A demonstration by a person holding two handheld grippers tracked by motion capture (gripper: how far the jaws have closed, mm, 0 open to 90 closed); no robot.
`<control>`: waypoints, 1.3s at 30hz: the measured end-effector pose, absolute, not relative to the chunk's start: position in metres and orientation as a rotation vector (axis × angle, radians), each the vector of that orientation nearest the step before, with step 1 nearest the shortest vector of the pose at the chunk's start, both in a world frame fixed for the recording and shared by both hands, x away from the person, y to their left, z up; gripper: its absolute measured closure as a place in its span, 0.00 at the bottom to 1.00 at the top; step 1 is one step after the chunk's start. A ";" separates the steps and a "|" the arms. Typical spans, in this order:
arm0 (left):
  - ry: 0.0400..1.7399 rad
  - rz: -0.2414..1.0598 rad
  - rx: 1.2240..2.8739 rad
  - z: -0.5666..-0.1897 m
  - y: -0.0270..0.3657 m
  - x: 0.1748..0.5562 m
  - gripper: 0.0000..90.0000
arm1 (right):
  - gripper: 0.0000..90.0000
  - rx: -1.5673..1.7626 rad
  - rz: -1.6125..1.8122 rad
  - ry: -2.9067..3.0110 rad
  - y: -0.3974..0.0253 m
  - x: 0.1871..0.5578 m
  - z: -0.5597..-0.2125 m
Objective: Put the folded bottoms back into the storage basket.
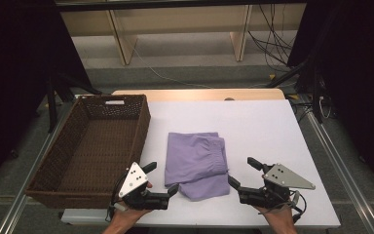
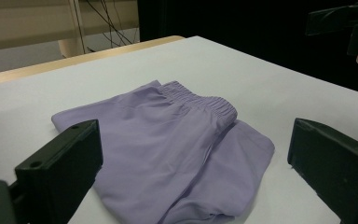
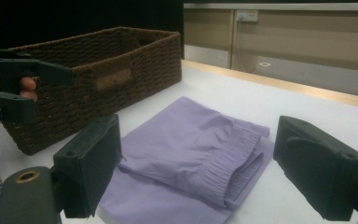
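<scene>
Folded lilac shorts (image 1: 195,163) with an elastic waistband lie flat in the middle of the white table (image 1: 253,122). My left gripper (image 1: 161,179) is open at the near left corner of the shorts, jaws pointing right toward them, nothing held. My right gripper (image 1: 242,173) is open just right of the shorts, jaws pointing left. In the left gripper view the shorts (image 2: 177,144) lie between and beyond the wide-apart jaws. In the right gripper view the shorts (image 3: 191,154) lie ahead between the jaws, with the left gripper (image 3: 42,88) at far left.
A dark brown woven basket (image 1: 90,146), empty, stands along the table's left side, also seen in the right gripper view (image 3: 98,74). Bare white tabletop stretches behind and to the right of the shorts. Wooden shelf legs and cables (image 1: 272,44) sit on the floor beyond.
</scene>
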State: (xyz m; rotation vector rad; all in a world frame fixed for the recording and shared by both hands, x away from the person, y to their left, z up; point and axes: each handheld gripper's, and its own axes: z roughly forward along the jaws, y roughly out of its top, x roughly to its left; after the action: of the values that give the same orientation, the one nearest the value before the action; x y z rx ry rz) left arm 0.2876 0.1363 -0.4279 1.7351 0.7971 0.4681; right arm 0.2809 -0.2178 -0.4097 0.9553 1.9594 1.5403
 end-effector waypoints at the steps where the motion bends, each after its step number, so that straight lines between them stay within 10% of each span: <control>1: 0.797 0.468 1.735 -0.428 0.136 0.288 0.03 | 0.18 0.955 1.540 1.959 -0.218 0.281 -0.410; 39: 1.010 0.341 1.815 -0.436 0.126 0.303 0.07 | 0.21 0.932 1.488 1.972 -0.219 0.301 -0.406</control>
State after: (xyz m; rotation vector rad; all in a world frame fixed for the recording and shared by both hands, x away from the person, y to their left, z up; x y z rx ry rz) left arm 0.3028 0.1262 -0.4361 1.8152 1.0102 0.3407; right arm 0.3013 -0.2192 -0.4062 0.9316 1.9722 1.4877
